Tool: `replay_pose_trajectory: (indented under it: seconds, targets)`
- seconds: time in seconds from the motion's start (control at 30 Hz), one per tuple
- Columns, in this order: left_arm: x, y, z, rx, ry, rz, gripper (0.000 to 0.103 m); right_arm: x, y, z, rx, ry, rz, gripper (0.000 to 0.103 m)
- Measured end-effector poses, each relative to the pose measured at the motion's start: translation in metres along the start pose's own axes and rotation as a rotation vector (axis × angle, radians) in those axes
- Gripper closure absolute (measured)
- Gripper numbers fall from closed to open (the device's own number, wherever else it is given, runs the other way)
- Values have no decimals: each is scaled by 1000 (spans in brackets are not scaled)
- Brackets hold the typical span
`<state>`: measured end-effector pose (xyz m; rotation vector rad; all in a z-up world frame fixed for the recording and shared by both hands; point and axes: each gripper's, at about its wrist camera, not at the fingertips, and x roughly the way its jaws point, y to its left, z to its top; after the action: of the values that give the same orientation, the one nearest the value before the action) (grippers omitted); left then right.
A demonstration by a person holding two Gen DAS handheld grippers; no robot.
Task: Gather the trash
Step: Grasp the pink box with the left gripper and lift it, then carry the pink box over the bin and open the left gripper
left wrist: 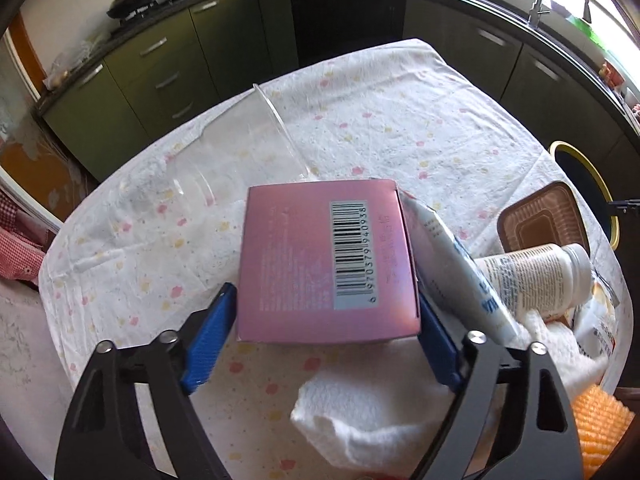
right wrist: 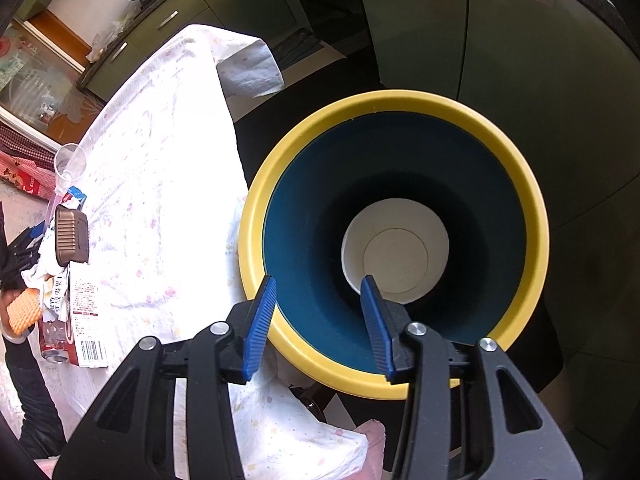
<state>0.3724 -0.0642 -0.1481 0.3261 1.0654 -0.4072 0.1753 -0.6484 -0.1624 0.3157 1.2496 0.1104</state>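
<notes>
Left gripper [left wrist: 326, 316] is what I am steering now, and its two blue fingers [left wrist: 208, 344] squeeze the pink box [left wrist: 324, 260] from both sides. My right gripper [right wrist: 318, 326] holds nothing; its jaws stand apart just over the yellow-rimmed trash bin [right wrist: 256, 216], which sits off the right edge of the table [left wrist: 380, 112]. I can see only a white disc at the bottom of the bin.

I think a few things can go wrong. The box is thin cardboard, so a hard squeeze may crush it, and a soft one may let it slip and fall on the floor. A white tube [left wrist: 448, 256] leans right against the box. If I lift fast, the tube may roll and bump the white bottle [left wrist: 536, 276] beside it. The clear plastic cup [left wrist: 244, 152] lies on its side near the far edge of the box, and a careless swing can push it off the table. The bin is well apart from the box, so I must carry it across that messy right edge.
</notes>
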Motion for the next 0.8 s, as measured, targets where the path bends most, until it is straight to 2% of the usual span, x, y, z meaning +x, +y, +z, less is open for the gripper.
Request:
replay_pose_trajectory:
  seconds: [0.2, 0.33, 0.53, 0.67, 0.8]
  targets:
    - [-2, 3, 0, -22, -18, 7, 27, -2, -6, -5, 1, -3, 6, 61]
    - [-20, 10, -1, -49, -58, 20, 27, -5, -10, -8, 1, -11, 12, 61]
    - [-61, 9, 0, -41, -117, 88, 27, -8, -8, -10, -7, -27, 26, 61]
    - [-99, -8, 0, -30, -176, 93, 27, -14, -8, -14, -10, -52, 46, 61]
    - [-134, -51, 1, 25, -223, 33, 27, -27, -13, -22, -11, -92, 43, 60]
